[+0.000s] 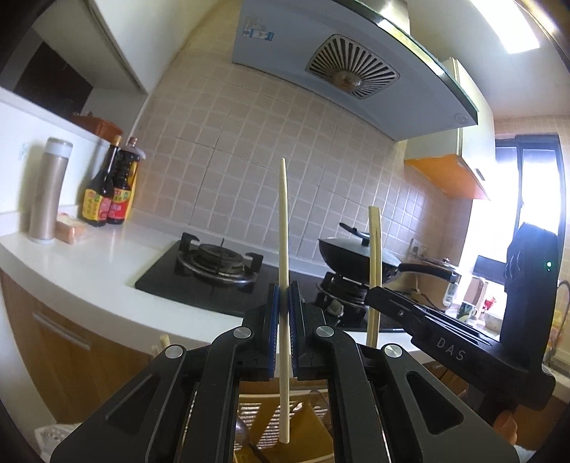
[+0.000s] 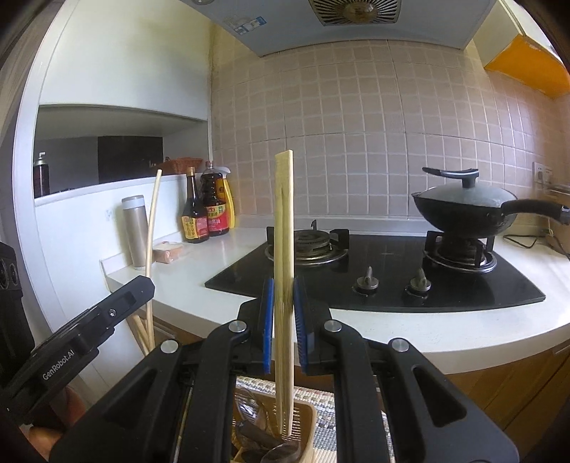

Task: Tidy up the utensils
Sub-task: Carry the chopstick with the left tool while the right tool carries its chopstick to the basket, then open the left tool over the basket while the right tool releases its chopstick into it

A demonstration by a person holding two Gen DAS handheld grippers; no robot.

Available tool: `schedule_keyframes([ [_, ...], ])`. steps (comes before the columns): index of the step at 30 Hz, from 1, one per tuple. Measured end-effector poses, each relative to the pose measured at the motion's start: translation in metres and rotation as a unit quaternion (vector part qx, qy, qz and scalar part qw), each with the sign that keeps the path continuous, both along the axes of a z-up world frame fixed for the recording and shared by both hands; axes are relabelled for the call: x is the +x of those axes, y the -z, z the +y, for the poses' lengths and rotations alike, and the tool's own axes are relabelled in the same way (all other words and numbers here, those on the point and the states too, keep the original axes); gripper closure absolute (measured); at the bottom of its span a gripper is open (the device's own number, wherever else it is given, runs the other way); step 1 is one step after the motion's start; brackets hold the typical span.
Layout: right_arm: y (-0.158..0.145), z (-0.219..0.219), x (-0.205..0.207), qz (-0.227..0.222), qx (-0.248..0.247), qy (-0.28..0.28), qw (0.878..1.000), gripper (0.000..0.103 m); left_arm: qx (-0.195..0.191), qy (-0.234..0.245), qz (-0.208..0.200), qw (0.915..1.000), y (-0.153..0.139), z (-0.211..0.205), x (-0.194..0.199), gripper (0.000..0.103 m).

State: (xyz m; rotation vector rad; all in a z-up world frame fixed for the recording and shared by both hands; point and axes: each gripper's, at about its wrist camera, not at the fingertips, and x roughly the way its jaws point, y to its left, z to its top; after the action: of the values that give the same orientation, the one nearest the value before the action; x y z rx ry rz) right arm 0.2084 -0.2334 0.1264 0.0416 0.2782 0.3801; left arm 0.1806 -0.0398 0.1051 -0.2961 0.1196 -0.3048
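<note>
The left gripper (image 1: 284, 313) pinches one pale chopstick (image 1: 283, 249), standing straight up. The right gripper (image 2: 284, 320) pinches a pair of chopsticks (image 2: 284, 228), upright too. Both hang over a brown basket (image 2: 308, 409) that holds some dark utensils. None of these sticks is put down yet, so I think the sorting is only partly done. Behind them are the stove (image 2: 384, 270) and the pan (image 2: 466, 210).

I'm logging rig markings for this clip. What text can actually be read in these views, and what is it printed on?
"DAS": on the side of the right gripper, seen from the left wrist.
"GenRobot.AI": on the side of the left gripper, seen from the right wrist.
Sauce bottles' labels: too small to read.
Range hood sticker: blurred, unreadable.
</note>
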Motion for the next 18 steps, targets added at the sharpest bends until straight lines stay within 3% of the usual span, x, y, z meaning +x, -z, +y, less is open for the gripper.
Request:
schedule_keyframes([
  [15, 0.022, -0.010, -0.001, 0.025, 0.016, -0.010, 1.000, 0.094, -0.010, 0.017, 0.012, 0.9997, 0.032, 0.001, 0.012, 0.099],
  [17, 0.023, -0.013, -0.004, 0.032, 0.019, -0.012, 0.999, 0.094, -0.006, 0.020, 0.012, 0.9997, 0.036, 0.001, 0.009, 0.096],
  [18, 0.024, -0.015, -0.005, 0.035, 0.020, -0.013, 0.999, 0.093, -0.003, 0.022, 0.014, 0.9997, 0.037, 0.001, 0.007, 0.086],
])
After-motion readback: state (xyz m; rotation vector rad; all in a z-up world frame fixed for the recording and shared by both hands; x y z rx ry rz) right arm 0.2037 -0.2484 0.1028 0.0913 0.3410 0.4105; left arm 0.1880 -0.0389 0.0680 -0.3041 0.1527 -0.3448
